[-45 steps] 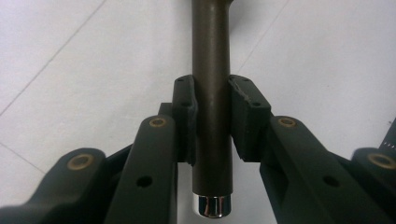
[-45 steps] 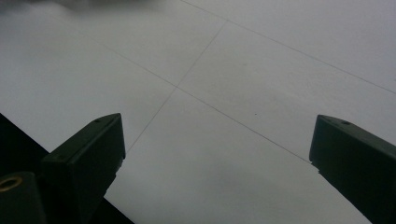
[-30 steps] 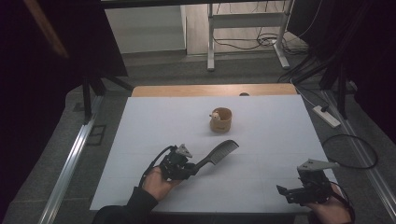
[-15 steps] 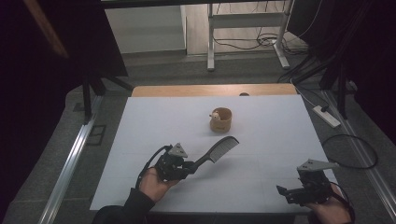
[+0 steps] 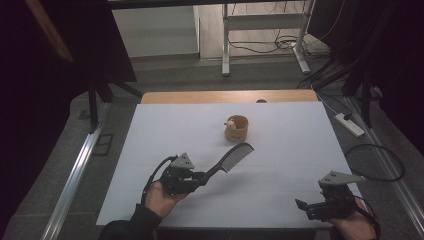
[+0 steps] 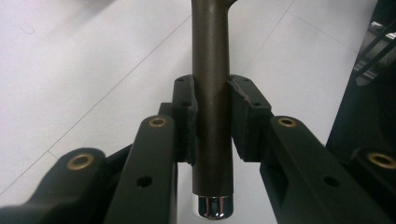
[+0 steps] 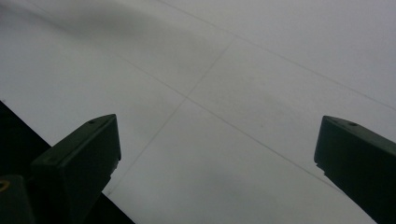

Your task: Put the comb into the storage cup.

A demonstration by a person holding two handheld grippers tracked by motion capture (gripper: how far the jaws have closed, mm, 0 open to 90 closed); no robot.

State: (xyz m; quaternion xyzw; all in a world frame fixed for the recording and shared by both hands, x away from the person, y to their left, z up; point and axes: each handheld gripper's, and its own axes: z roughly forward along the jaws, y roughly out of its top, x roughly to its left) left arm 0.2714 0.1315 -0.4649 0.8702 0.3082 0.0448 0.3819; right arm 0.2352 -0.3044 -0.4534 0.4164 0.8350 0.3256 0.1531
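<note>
White table [image 5: 280, 200] | comb [image 5: 231, 161] clamped at handle by left gripper [image 5: 199, 177], teeth toward 2 o'clock, cup [image 5: 236, 128] beyond (right gripper [image 5: 303, 206] apart, idle)

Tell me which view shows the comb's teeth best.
The high view: the whole comb lies open to it, toothed end raised toward the small wooden cup, handle clamped in the left gripper. The left gripper view gives the handle between the pads, with the teeth cut off at its top edge. The right gripper view looks across the white table.
</note>
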